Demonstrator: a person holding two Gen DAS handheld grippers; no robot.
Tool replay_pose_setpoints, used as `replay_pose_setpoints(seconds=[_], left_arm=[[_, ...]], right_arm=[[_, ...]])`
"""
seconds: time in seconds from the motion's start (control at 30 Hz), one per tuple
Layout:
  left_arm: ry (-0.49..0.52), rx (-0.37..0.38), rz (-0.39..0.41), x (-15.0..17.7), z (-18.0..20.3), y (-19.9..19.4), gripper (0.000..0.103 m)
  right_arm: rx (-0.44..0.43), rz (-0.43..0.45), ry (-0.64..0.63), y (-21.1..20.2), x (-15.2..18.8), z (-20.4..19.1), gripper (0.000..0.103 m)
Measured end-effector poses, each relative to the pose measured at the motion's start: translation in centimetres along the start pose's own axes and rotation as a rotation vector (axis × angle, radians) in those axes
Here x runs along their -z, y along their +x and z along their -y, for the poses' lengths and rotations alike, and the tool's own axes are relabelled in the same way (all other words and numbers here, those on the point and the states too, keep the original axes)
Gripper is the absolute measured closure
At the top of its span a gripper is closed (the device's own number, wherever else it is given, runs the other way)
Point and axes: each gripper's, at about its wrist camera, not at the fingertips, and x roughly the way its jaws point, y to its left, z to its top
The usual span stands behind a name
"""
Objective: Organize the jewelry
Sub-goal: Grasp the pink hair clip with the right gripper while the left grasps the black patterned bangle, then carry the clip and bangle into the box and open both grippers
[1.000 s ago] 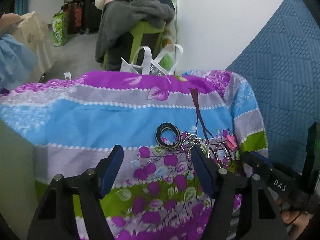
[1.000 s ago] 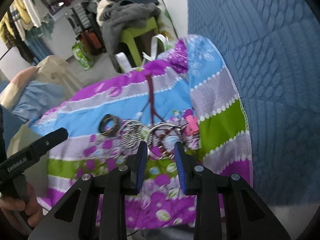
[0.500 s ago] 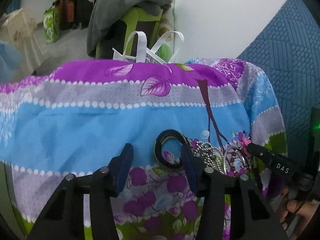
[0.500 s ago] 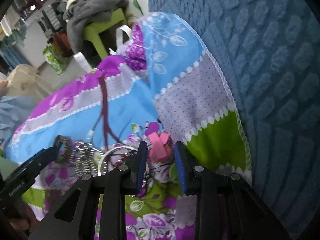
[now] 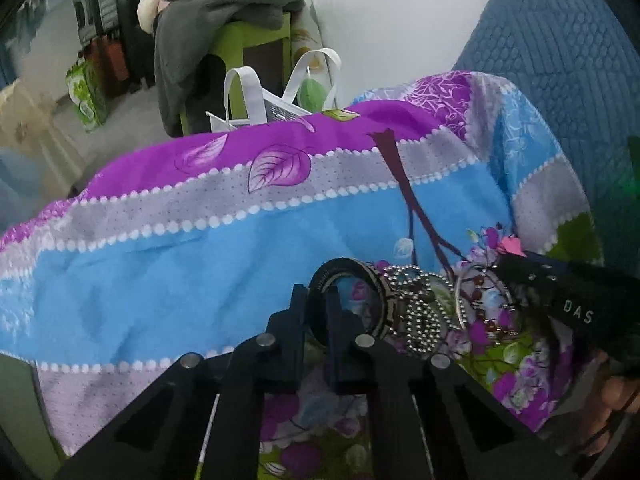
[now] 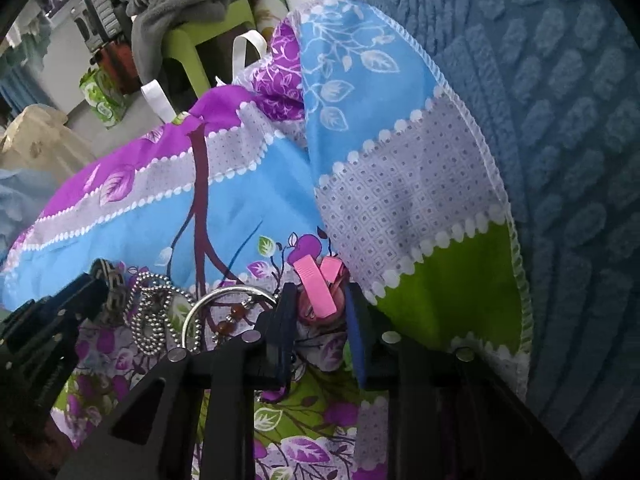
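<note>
Jewelry lies in a row on a floral cloth [image 5: 200, 240]: a dark bangle [image 5: 380, 284], a silver ball chain [image 5: 420, 312], a silver hoop with red beads [image 5: 480, 300] and pink hair clips [image 6: 314, 286]. My left gripper [image 5: 316, 294] points down at the bangle, its jaws closing and pinching the bangle's near rim. My right gripper [image 6: 320, 300] straddles the pink clips, its jaws closing too, with both pads against the clips. Each tool shows in the other's view: the right gripper [image 5: 560, 292] at the right edge, the left gripper [image 6: 96, 280] at the left beside the bangle [image 6: 106, 270].
A blue quilted cover [image 6: 560, 120] lies to the right of the cloth. Behind the cloth stand a white bag with looped handles [image 5: 244, 92] and a green stool piled with grey clothes [image 5: 224, 12]. A hand [image 5: 612, 404] holds the right tool.
Both grippers came down closer to the cloth. The left jaws went from wide apart to pinched on the bangle's rim. The right gripper shifted from the hoop to the pink clips and narrowed.
</note>
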Motion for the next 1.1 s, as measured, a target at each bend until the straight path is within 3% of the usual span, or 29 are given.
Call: replay_pose_setpoints(seconds=[0.47, 1.1], left_arm=[[-0.077, 0.014, 0.011, 1.0, -1.6, -5.0, 0.097], [-0.135, 0.016, 0.069, 7.8, -4.4, -15.6, 0.097]], right_arm=[[-0.060, 0.039, -0.057, -3.9, 1.7, -2.1, 0.082], [-0.145, 0.077, -0.124, -11.0, 8.6, -8.0, 0.082]])
